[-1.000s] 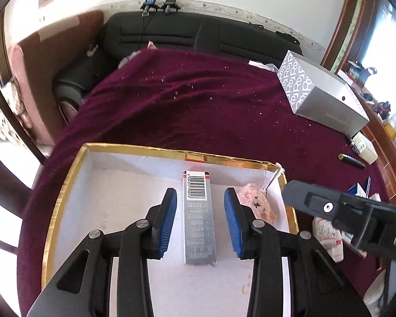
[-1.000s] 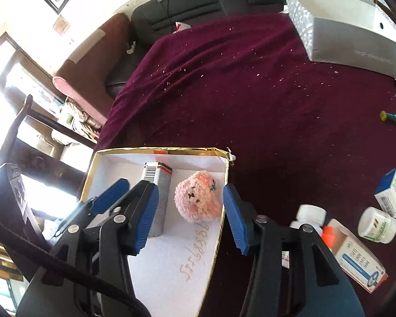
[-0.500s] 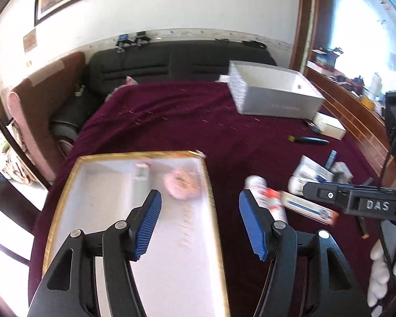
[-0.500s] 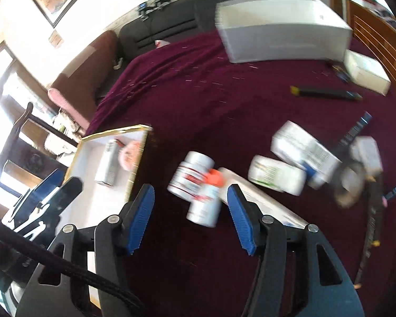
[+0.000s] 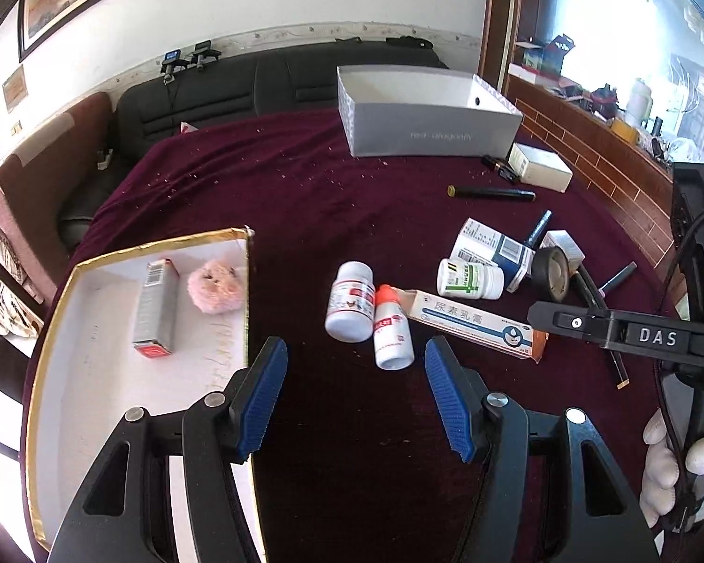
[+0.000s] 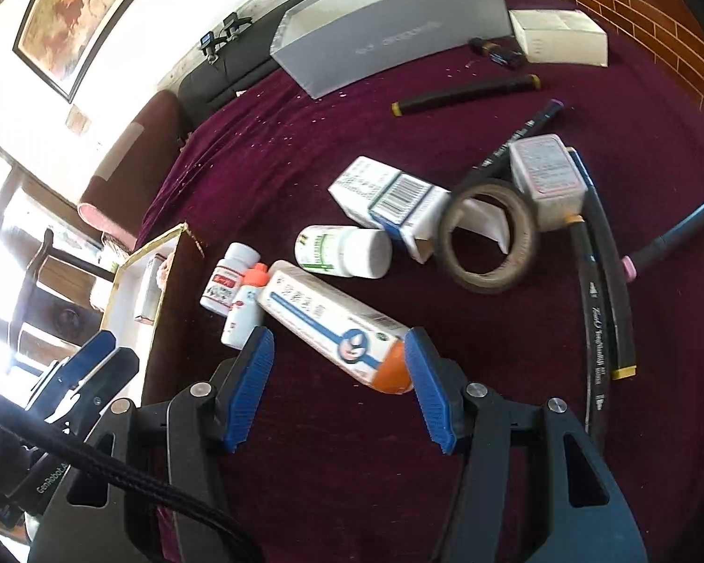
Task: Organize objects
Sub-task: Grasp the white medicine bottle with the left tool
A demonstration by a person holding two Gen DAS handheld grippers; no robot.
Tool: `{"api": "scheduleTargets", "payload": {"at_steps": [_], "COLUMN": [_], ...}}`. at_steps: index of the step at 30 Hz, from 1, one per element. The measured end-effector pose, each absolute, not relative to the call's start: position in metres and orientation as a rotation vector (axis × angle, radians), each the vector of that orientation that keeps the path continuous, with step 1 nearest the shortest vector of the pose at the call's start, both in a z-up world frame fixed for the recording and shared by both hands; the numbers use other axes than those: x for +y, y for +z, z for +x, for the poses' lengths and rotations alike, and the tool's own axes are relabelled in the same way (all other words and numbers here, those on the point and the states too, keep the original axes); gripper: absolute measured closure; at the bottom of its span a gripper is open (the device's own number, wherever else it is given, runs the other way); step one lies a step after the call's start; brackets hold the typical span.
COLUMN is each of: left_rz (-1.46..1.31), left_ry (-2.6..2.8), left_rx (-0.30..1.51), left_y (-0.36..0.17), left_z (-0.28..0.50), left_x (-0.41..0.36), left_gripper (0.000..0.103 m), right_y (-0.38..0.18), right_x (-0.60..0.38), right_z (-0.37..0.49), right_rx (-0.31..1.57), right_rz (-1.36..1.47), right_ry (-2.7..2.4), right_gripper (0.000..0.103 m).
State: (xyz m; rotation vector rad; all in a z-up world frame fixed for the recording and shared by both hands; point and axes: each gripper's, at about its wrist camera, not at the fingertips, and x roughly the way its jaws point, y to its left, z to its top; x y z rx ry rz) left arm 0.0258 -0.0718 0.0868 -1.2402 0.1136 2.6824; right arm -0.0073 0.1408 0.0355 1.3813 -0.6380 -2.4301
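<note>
My left gripper (image 5: 355,375) is open and empty over the maroon cloth, just right of the gold-rimmed white tray (image 5: 70,375). A grey carton (image 5: 157,309) and a pink plush ball (image 5: 213,286) lie in the tray. Just ahead of its fingertips lie a red-labelled white bottle (image 5: 349,302) and a small orange-capped bottle (image 5: 389,333). My right gripper (image 6: 338,366) is open too. The orange end of a long ointment box (image 6: 333,319) shows between its fingertips, close to the right pad, which does not press on it. The left gripper (image 6: 89,361) appears at the right wrist view's lower left.
Beyond lie a green-labelled bottle (image 6: 342,246), a blue-white carton (image 6: 389,197), a tape roll (image 6: 488,234), a pink-labelled tub (image 6: 547,173) and several markers (image 6: 464,91). An open grey box (image 5: 427,112) and a white box (image 5: 539,166) stand at the back. A gloved hand (image 5: 680,469) is at right.
Both grippers left the tray and swung right over the pile of bottles and boxes. Their jaws stand wider. The carton and plush ball stay in the tray.
</note>
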Motion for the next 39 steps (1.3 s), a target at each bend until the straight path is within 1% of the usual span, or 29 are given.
{"api": "scheduleTargets", "payload": {"at_steps": [7,15,19,21,27,34,37,39], "left_rz": [-1.309,-1.362,-1.332,-1.334,-1.412,-1.431,-1.405,-1.409], "left_ry": [2.670,2.680,2.697,2.727,2.763,2.794,2.800,2.801], "left_rx": [0.100,-0.030,0.038,0.111,0.245,0.232,0.186,0.208], "left_y": [0.071,0.062,0.062,0.060,0.042,0.038,0.043,0.042], "left_z": [0.013,-0.009,-0.020,-0.030,-0.058,-0.065,-0.066,-0.069], "left_x": [-0.069,-0.096,-0.084,-0.074,-0.061,-0.068,-0.072,-0.074], "left_gripper": [0.048,0.048,0.048,0.048,0.048,0.047,0.047,0.047], "right_y": [0.024,0.012,0.013,0.014,0.018,0.016,0.016,0.016], "right_x": [0.154,0.169,0.179,0.182,0.184,0.178,0.178,0.179], "right_z": [-0.009,-0.006,-0.008,-0.007,-0.004,-0.006,-0.005,-0.005], "right_rx": [-0.712,-0.785,-0.818,-0.830,-0.820,-0.793,-0.792,-0.796], "right_rz": [1.290,1.176,1.155,1.141,1.110,1.128,1.127,1.131], "right_ry": [-2.410,-2.419,-2.416,-2.415,-2.425,-2.413,-2.414,-2.414], "right_gripper": [0.046,0.045,0.045,0.042,0.042,0.042,0.042,0.040]}}
